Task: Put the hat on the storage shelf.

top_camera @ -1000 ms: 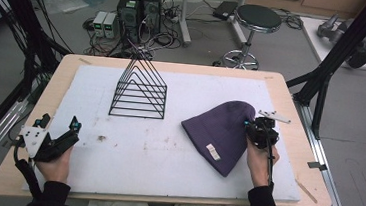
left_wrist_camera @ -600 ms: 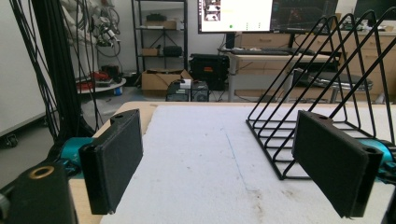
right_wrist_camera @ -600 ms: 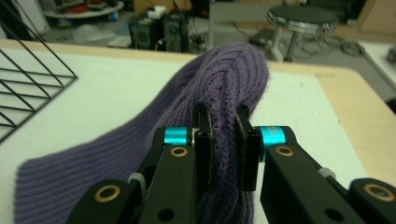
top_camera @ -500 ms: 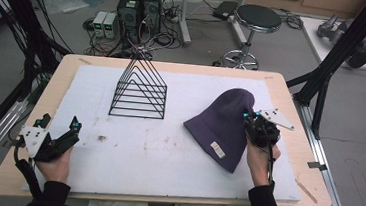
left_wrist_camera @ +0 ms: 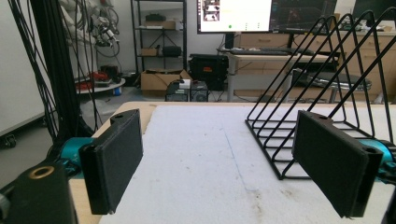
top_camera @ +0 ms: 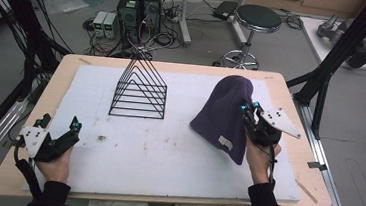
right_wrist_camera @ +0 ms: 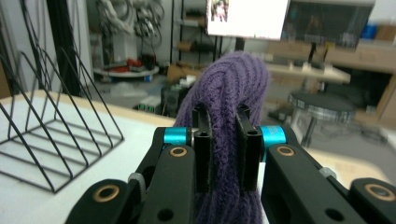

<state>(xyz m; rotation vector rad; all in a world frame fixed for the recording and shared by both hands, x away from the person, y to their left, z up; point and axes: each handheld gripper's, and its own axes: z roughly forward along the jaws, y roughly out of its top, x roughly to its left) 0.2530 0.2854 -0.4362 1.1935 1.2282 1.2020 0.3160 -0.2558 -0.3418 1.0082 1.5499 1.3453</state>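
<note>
A purple knit beanie (top_camera: pixel 225 111) hangs lifted off the white mat at the right, its lower edge with a pale label draping toward the mat. My right gripper (top_camera: pixel 248 111) is shut on the beanie's side. In the right gripper view the knit fabric (right_wrist_camera: pixel 224 140) is pinched between the two black jaws and bulges up above them. My left gripper (top_camera: pixel 58 125) rests low at the table's front left, open, with nothing between its pads (left_wrist_camera: pixel 114 158). A black wire rack (top_camera: pixel 139 91) stands at the back middle of the mat.
The white mat (top_camera: pixel 157 146) covers most of the wooden table (top_camera: pixel 311 164). Black frame poles rise at both sides of the table. A round stool (top_camera: pixel 255 16) and computer boxes (top_camera: pixel 139 4) stand on the floor behind it.
The right gripper has risen and moved toward the back with the beanie, which now hangs taller and more bunched. The left gripper has stayed put.
</note>
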